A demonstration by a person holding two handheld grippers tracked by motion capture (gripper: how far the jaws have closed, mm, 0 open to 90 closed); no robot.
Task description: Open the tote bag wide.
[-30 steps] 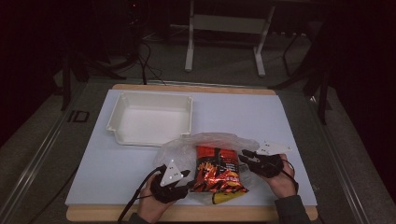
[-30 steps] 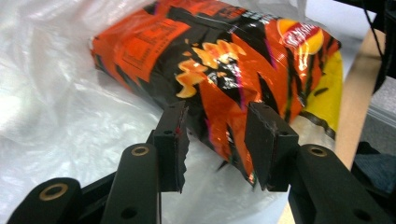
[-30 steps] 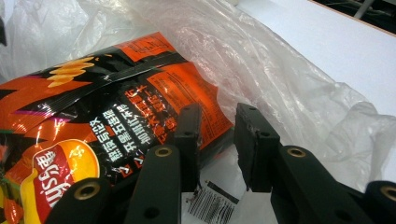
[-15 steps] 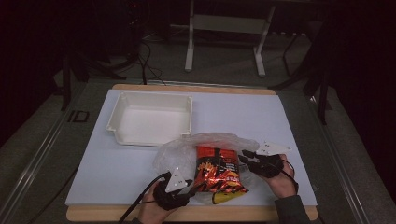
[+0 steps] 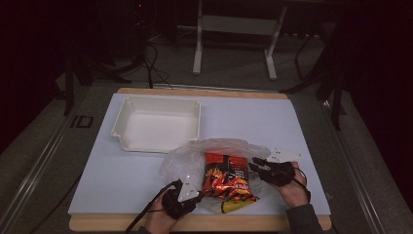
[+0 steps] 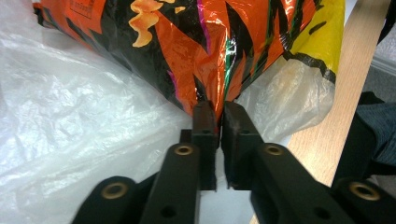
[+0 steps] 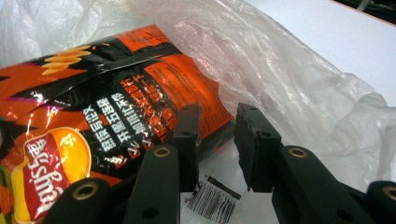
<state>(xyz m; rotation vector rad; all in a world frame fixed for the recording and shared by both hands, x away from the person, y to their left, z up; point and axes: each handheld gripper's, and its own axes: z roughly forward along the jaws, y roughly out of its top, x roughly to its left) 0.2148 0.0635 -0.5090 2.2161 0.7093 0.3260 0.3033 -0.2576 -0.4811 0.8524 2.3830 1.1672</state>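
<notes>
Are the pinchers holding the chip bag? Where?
The left gripper has just closed on the chip bag, pinching a fold at its lower edge. The right gripper has its jaws apart by the bag's corner, gripping nothing.

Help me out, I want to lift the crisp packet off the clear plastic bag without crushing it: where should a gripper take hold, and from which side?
Probably the flat sealed end of the crisp packet, taken level from the near table edge. The middle is puffed and crinkly, the seam thin. The left gripper, jaws just closed, already pinches an edge there; the plastic bag lies loose beneath.
</notes>
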